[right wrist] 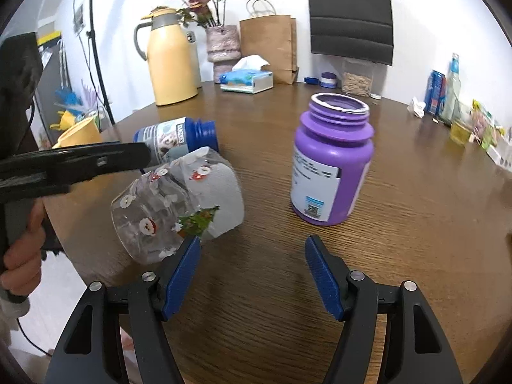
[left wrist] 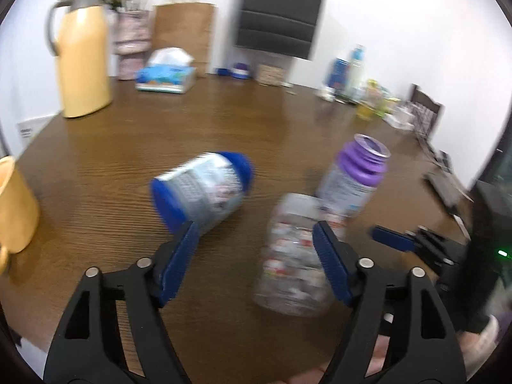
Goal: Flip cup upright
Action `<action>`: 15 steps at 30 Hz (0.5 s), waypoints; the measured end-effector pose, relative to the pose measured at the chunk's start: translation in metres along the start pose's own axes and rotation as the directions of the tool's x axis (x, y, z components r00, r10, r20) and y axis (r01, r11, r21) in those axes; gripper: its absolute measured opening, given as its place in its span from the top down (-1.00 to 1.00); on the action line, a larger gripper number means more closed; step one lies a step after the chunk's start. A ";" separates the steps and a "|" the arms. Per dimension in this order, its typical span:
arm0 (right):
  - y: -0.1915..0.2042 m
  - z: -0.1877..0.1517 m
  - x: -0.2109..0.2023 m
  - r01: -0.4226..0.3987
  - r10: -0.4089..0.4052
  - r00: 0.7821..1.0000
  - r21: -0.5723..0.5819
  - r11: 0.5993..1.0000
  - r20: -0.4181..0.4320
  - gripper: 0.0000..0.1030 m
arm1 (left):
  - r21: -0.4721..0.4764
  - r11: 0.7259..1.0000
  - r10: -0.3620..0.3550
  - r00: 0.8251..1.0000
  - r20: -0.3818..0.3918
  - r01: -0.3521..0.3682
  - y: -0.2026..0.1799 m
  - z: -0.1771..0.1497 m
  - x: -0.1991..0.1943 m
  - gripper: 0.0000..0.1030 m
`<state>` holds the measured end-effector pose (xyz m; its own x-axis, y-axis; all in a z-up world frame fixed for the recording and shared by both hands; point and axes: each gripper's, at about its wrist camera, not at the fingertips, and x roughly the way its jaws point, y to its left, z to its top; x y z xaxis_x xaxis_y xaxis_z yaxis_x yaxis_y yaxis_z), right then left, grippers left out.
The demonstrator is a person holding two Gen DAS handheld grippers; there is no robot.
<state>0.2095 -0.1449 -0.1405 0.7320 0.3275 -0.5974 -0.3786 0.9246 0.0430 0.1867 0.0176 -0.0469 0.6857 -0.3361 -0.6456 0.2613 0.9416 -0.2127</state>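
Observation:
A clear plastic cup with Christmas prints (right wrist: pixel 179 211) lies on its side on the brown table (right wrist: pixel 400 240), mouth toward the near left edge. In the left wrist view the cup (left wrist: pixel 292 256) is blurred and lies just ahead of my open left gripper (left wrist: pixel 256 233), partly behind its right finger (left wrist: pixel 331 262). My right gripper (right wrist: pixel 252 249) is open and empty, with the cup touching or just beyond its left finger (right wrist: pixel 182 272). The left gripper's black arm (right wrist: pixel 73 163) reaches over the cup from the left.
A purple bottle (right wrist: pixel 332 160) stands upright and open to the right of the cup. A blue bottle (right wrist: pixel 176 139) lies on its side behind it. A yellow jug (right wrist: pixel 171 60), tissue box (right wrist: pixel 248 80), paper bag (right wrist: pixel 268 51) and yellow mug (left wrist: pixel 14 204) ring the table.

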 end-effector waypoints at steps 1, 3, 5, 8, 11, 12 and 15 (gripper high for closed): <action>-0.001 -0.002 -0.002 0.006 -0.006 1.000 0.005 1.000 0.003 -0.41 | 0.012 0.999 -0.042 0.999 -0.022 0.042 -0.005 0.001 0.002 -0.38; -0.004 -0.003 -0.005 0.019 -0.019 1.000 0.009 1.000 0.005 -0.41 | 0.051 0.993 -0.099 0.990 -0.097 0.104 -0.015 0.004 0.013 -0.38; -0.006 -0.005 -0.008 0.035 -0.035 0.999 0.014 0.999 0.005 -0.41 | 0.075 0.988 -0.116 0.964 -0.239 0.137 -0.022 0.004 0.041 -0.36; -0.011 -0.008 -0.013 0.049 -0.049 0.999 0.027 0.998 0.008 -0.41 | 0.124 0.988 -0.051 0.950 -0.308 0.093 -0.029 0.004 0.065 -0.16; -0.019 -0.011 -0.021 0.062 -0.063 0.998 0.048 0.997 0.016 -0.41 | 0.117 0.989 -0.052 0.959 -0.279 0.088 -0.032 0.007 0.067 -0.14; -0.022 -0.011 -0.025 0.061 -0.063 0.998 0.059 0.996 0.023 -0.41 | 0.112 0.990 -0.053 0.967 -0.250 0.083 -0.031 0.009 0.063 -0.14; -0.031 -0.004 -0.037 0.056 -0.062 0.996 0.079 0.995 0.068 -0.41 | 0.125 0.989 -0.054 0.987 -0.150 0.073 -0.035 0.018 0.045 -0.14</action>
<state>0.1921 -0.1867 -0.1225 0.7908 0.2824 -0.5430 -0.2912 0.9539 0.0721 0.2204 -0.0313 -0.0558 0.5609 -0.3795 -0.7358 0.3938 0.9041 -0.1662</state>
